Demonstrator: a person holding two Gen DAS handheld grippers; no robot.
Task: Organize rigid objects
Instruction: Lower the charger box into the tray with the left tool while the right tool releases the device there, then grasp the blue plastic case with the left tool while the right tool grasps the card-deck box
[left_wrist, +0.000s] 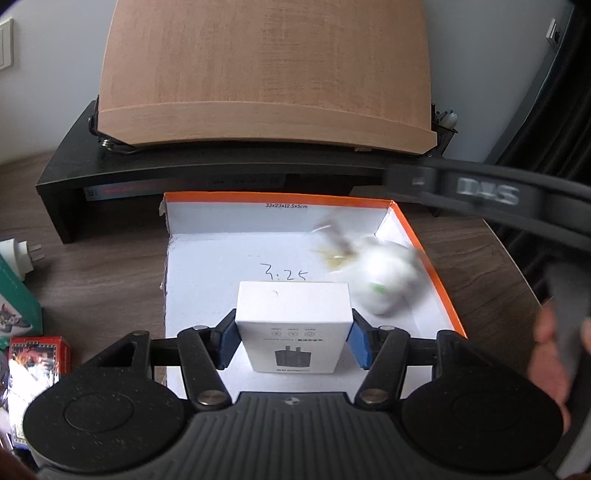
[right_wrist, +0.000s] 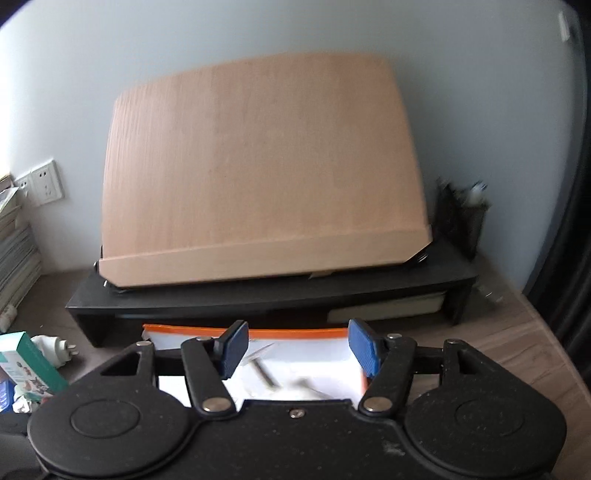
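Observation:
My left gripper (left_wrist: 293, 341) is shut on a small white product box (left_wrist: 293, 325) with a plug picture, held over the near part of an open orange-rimmed white tray (left_wrist: 439, 280). A blurred white object (left_wrist: 384, 284) lies in the tray's right side, in motion. My right gripper (right_wrist: 299, 349) is open and empty above the tray's far rim (right_wrist: 295, 333); blurred small items (right_wrist: 264, 373) lie on the tray floor below it. The right gripper's body (left_wrist: 480, 192) and the hand holding it cross the right edge of the left wrist view.
A black desk riser (left_wrist: 147, 173) stands behind the tray with a tilted wooden board (left_wrist: 266, 74) on it. A white plug adapter (left_wrist: 18, 254), a green box (left_wrist: 14, 306) and a red box (left_wrist: 37, 358) lie left. A black pen holder (right_wrist: 461, 218) stands right.

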